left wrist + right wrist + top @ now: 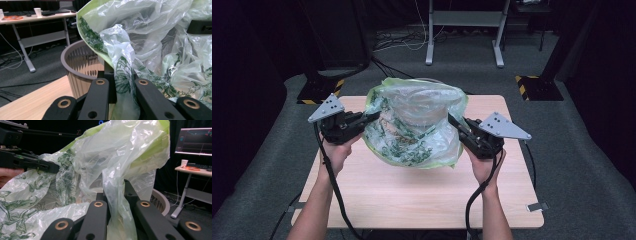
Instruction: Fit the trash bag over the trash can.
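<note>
A thin see-through plastic bag (pixel 412 125) with a pale green tint and dark green leaf print hangs stretched between my two grippers above the wooden table (pixel 412 190). My left gripper (pixel 377 116) is shut on the bag's left edge, and a fold of film (pixel 122 82) is pinched between its jaws. At the bag's right edge my right gripper (pixel 451 119) is shut on another fold (pixel 120 203). A brown ribbed basket (pixel 75 67) stands on the table under and behind the bag, its rim (pixel 160 201) partly covered by the film.
A grey desk frame (pixel 464 30) stands on the floor beyond the table, with cables near it. Yellow-black striped stand bases (pixel 537 87) flank the table's far corners. A desk with a white cup (pixel 37 11) and a lit monitor (pixel 195 141) are farther off.
</note>
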`<state>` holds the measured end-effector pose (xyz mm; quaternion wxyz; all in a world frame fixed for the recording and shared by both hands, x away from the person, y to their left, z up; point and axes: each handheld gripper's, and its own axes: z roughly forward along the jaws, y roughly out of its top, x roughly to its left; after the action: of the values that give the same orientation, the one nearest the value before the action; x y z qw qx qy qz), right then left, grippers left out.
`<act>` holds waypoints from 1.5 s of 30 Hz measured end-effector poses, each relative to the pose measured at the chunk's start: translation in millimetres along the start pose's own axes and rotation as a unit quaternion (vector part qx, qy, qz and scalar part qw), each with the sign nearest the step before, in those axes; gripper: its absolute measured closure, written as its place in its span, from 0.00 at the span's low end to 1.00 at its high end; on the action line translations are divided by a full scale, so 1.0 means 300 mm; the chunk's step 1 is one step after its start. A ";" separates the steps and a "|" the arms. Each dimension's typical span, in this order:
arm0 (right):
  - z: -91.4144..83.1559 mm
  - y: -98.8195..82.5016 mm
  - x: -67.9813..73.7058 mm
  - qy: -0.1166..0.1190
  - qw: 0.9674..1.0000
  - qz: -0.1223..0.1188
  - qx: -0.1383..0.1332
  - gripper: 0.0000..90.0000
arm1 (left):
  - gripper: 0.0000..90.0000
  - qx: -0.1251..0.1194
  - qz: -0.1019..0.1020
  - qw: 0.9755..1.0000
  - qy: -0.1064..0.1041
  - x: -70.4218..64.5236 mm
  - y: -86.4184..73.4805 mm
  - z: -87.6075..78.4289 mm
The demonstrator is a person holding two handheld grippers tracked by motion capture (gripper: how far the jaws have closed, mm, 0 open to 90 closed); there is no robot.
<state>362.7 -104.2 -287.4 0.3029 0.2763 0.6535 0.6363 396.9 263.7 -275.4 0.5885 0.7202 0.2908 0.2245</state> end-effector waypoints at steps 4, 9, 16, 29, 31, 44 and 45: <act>0.005 0.012 -0.004 -0.001 1.000 -0.001 -0.003 0.94 | 0.96 -0.002 0.001 1.000 0.002 0.007 0.015 0.007; 0.017 0.023 -0.009 -0.002 1.000 -0.001 -0.002 0.94 | 0.96 -0.002 0.001 1.000 0.003 0.016 0.033 0.023; 0.030 0.043 -0.024 -0.007 1.000 -0.003 -0.004 0.94 | 0.96 -0.002 0.002 1.000 0.004 0.031 0.062 0.044; 0.061 0.064 -0.076 -0.014 1.000 0.011 -0.005 0.94 | 0.96 0.003 -0.005 1.000 0.014 0.074 0.102 0.087; 0.066 0.066 -0.084 -0.016 1.000 0.012 -0.004 0.94 | 0.96 0.005 -0.006 1.000 0.013 0.080 0.106 0.098; 0.105 0.108 -0.124 -0.028 0.999 0.017 -0.004 0.94 | 0.96 0.005 -0.010 1.000 0.022 0.121 0.163 0.132; 0.107 0.111 -0.124 -0.028 0.999 0.018 -0.005 0.94 | 0.96 0.004 -0.011 1.000 0.024 0.122 0.167 0.132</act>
<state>410.6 -109.5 -252.6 0.3108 0.3042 0.6363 0.6372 457.9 253.5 -235.3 0.5804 0.7140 0.3137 0.2343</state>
